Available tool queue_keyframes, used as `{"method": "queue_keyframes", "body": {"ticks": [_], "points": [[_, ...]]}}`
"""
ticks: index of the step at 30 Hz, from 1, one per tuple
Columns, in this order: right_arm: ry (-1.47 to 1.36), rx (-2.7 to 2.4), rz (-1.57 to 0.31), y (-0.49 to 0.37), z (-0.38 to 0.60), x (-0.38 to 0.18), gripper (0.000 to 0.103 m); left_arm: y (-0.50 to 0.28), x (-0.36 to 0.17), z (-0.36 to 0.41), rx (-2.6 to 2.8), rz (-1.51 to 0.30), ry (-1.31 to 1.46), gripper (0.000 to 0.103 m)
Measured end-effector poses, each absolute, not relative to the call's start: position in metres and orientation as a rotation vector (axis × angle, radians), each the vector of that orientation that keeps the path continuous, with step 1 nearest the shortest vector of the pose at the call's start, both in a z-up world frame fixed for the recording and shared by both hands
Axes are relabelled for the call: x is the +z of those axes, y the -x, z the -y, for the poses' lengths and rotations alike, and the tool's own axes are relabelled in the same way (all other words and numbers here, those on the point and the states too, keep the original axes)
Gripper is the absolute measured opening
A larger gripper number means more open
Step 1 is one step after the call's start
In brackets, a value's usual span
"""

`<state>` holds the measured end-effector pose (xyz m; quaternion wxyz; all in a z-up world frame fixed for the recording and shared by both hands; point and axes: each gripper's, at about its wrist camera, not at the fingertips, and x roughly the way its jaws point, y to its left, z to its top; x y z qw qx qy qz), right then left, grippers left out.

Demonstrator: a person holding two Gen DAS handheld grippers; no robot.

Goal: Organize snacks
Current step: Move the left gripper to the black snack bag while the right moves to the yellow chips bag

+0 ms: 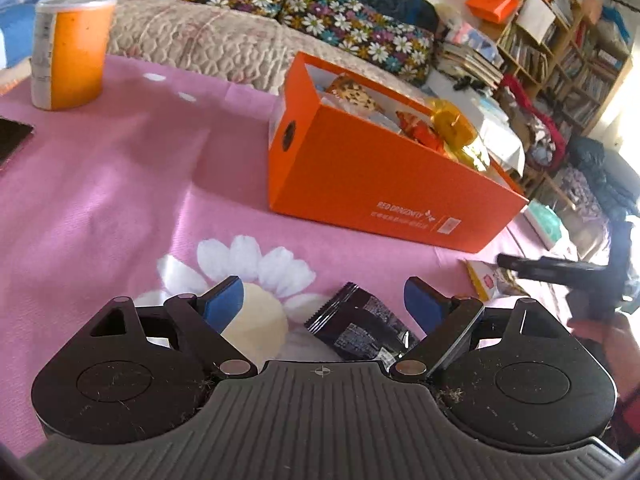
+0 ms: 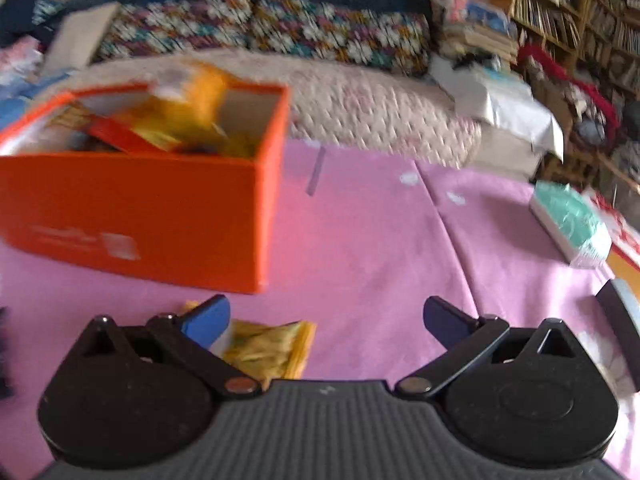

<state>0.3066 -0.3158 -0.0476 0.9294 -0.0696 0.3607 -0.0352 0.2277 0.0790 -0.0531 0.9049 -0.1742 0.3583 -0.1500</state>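
Two pickups are lining up here on the pink flowered cloth point(image 1: 120, 184), and both packets lie loose on the surface, just short of the orange box point(image 1: 384, 184) that already carries a heap of snacks. Over on the left, the left tool point(image 1: 322, 300) has its jaws spread wide around the dark snack packet point(image 1: 360, 328), which lies flat between the blue pads point(image 1: 224, 300) with clear daylight on both sides, so nothing is gripped yet. To do this well, I'd say the tool wants to settle lower and centre the packet, then close across its narrow width; a flat foil wrapper will likely slip or crumple if only a corner gets pinched. On the right, the right tool point(image 2: 326, 314) is just as wide open and empty, with the yellow snack packet point(image 2: 272, 348) sitting low and off towards its left pad point(image 2: 206, 322), partly under it; whether pad and wrapper touch I cannot tell through the blur. That one probably needs a sideways shift before the squeeze. From there the carry to the box looks short, though the box wall must be cleared and the pile inside is already high at one end. An orange canister point(image 1: 70, 48) stands well apart at the far corner.
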Motion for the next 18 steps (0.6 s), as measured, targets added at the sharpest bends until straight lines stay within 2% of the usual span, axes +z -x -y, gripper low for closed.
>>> {"method": "queue_keyframes", "body": {"ticks": [4,10,18], "points": [[0.036,-0.056,-0.795,-0.299,0.327,-0.054,0.102,-0.228,-0.053,-0.075,-0.317,-0.748,0.339,0.07],[-0.082,-0.004,-0.816,-0.21,0.308,-0.057,0.102,-0.22,-0.056,-0.062,-0.337,-0.761,0.251,0.076],[-0.134,-0.039,-0.683,-0.114,0.289,-0.042,0.103,-0.215,-0.055,-0.049,-0.361,-0.74,0.161,0.077]]}}
